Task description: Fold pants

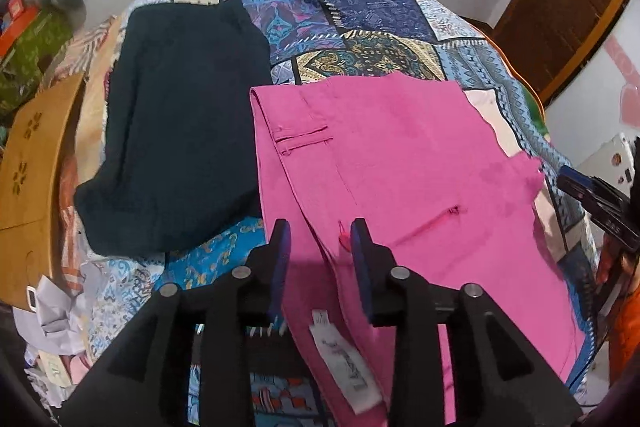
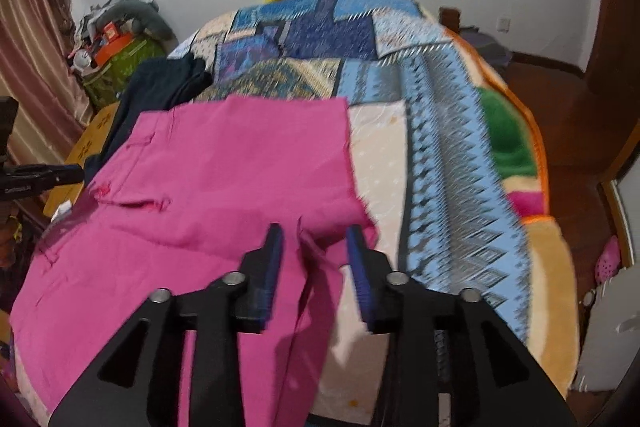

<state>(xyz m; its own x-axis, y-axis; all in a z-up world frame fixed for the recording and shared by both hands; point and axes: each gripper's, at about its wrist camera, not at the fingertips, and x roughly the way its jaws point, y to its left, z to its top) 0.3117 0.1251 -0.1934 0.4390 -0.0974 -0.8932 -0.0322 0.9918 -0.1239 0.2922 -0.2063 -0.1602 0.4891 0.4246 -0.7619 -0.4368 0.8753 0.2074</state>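
Note:
Pink pants (image 1: 400,179) lie spread on the patchwork bed cover (image 1: 360,27), folded over on themselves, with a white label near the waistband. My left gripper (image 1: 320,231) is open, its jaws on either side of the pants' left edge near the waistband. In the right wrist view the pink pants (image 2: 220,179) fill the left half. My right gripper (image 2: 314,235) is open over their right near corner, a fold of pink cloth between the jaws. The other gripper (image 2: 40,177) shows at the left edge.
Folded dark navy pants (image 1: 180,123) lie left of the pink ones; they also show in the right wrist view (image 2: 160,83). A wooden stool (image 1: 32,163) stands beside the bed at left. Clutter and a green bag (image 2: 120,71) sit by the curtain. Wooden floor (image 2: 580,155) lies right.

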